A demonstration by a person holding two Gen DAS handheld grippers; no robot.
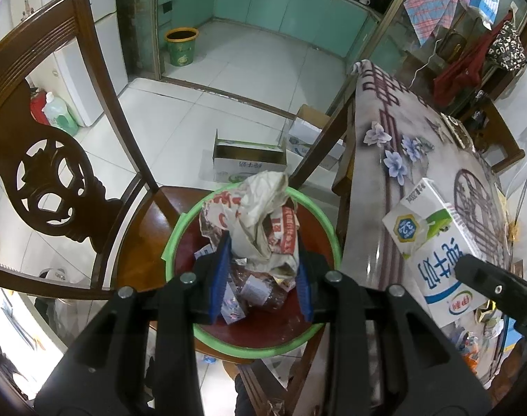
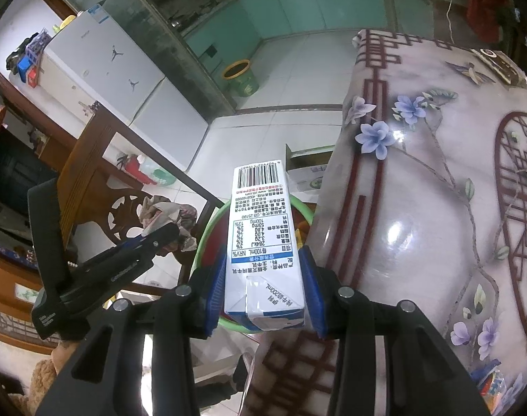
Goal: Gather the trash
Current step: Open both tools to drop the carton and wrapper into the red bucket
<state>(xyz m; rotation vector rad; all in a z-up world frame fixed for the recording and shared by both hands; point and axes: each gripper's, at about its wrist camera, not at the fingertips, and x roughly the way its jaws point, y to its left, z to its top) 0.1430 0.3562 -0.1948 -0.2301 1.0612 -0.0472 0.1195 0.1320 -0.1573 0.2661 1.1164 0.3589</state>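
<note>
My left gripper (image 1: 261,242) is shut on a crumpled wad of paper wrappers (image 1: 263,215) and holds it over a red bin with a green rim (image 1: 180,225) that stands on a wooden chair seat. The bin holds several scraps. My right gripper (image 2: 263,260) is shut on a white and blue milk carton (image 2: 263,242), held at the table's edge beside the bin (image 2: 207,235). The carton (image 1: 433,246) and the right gripper's body show at the right of the left wrist view. The left gripper with its wad (image 2: 166,218) shows at the left of the right wrist view.
A dark wooden chair back (image 1: 48,159) rises left of the bin. A table with a flowered cloth (image 2: 436,173) fills the right. Open cardboard boxes (image 1: 249,159) lie on the tiled floor beyond. A green and yellow bucket (image 1: 181,46) stands in the kitchen doorway.
</note>
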